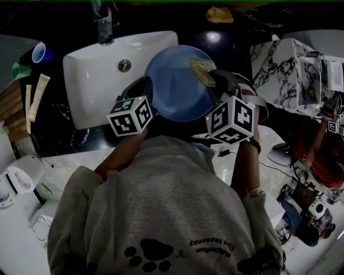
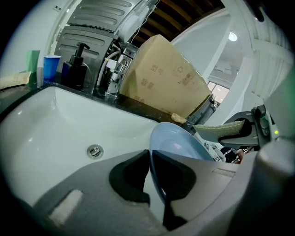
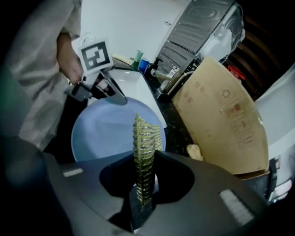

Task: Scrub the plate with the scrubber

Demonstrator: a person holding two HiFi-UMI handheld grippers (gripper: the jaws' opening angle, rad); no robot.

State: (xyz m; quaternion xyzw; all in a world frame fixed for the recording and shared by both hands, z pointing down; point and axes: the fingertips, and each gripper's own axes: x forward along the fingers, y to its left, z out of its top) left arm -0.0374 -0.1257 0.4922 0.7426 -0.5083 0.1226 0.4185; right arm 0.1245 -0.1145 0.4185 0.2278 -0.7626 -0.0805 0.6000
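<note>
A round blue plate (image 1: pixel 174 83) is held tilted over the right end of the white sink (image 1: pixel 91 80). My left gripper (image 1: pixel 141 91) is shut on the plate's left rim; in the left gripper view the rim (image 2: pixel 154 173) runs edge-on between the jaws. My right gripper (image 1: pixel 220 80) is shut on a yellow-green scrubber (image 1: pixel 202 71), which lies against the plate's upper right part. In the right gripper view the scrubber (image 3: pixel 144 156) stands upright between the jaws, in front of the plate (image 3: pixel 106 131).
The faucet (image 1: pixel 104 24) stands behind the sink, whose drain (image 1: pixel 124 65) shows. A blue cup (image 1: pixel 40 52) and a tube (image 1: pixel 37 96) lie on the dark counter at left. A cardboard box (image 3: pixel 221 115) and a yellow sponge (image 1: pixel 220 14) are to the right.
</note>
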